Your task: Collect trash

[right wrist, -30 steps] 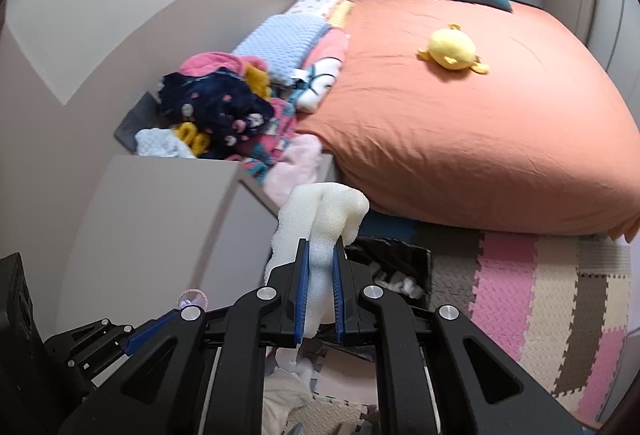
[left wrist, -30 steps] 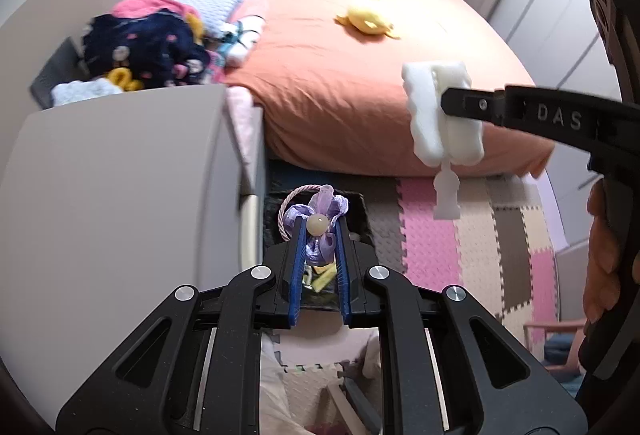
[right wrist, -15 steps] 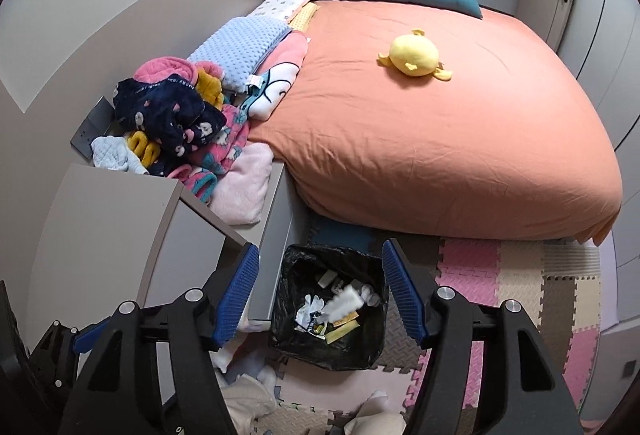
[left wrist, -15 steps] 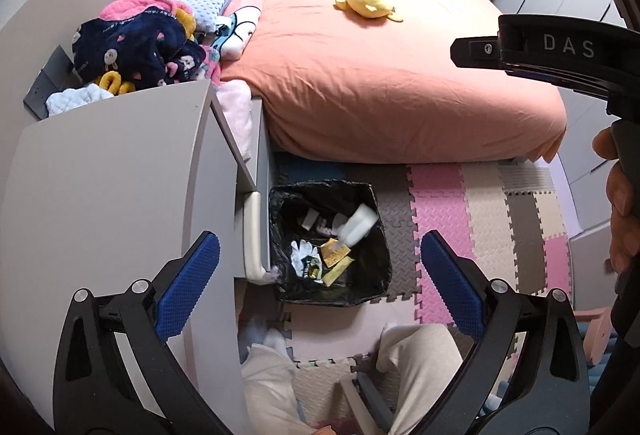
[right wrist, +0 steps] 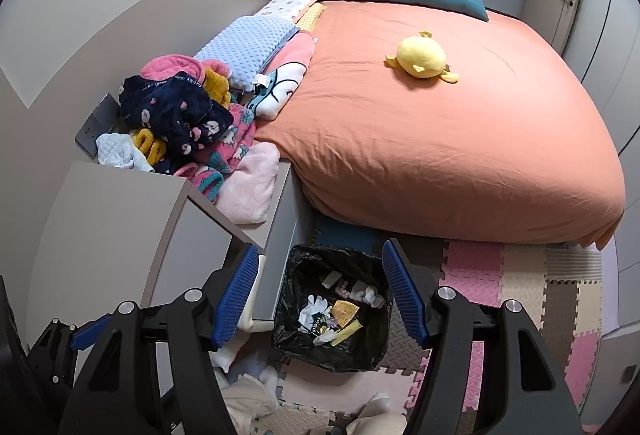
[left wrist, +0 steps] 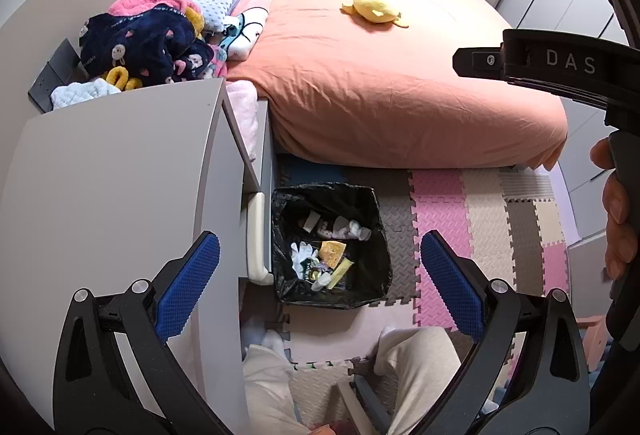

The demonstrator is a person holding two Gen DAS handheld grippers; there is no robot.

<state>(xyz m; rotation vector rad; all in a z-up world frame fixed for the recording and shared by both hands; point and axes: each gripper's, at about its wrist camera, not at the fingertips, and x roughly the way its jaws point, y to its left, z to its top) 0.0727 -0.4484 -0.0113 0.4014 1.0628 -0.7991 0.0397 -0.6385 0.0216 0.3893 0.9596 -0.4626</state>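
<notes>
The hand (left wrist: 618, 219) at the right edge and the side of the right gripper (left wrist: 548, 63) are shown only in the left wrist view; the left gripper (right wrist: 60, 339) is seen at the lower left of the right wrist view. Both grippers are spread wide, with nothing between the ribbed blue pads (left wrist: 188, 287). The trash (left wrist: 328, 255) lies in the black-lined bin (left wrist: 380, 235), lower centre, framed between the 2 fingers of the left gripper (left wrist: 320, 285) and likewise of the right gripper (right wrist: 320, 295). Crumpled white pieces, a yellow square and a wrapper are visible on interlocking foam mats (right wrist: 520, 283).
</notes>
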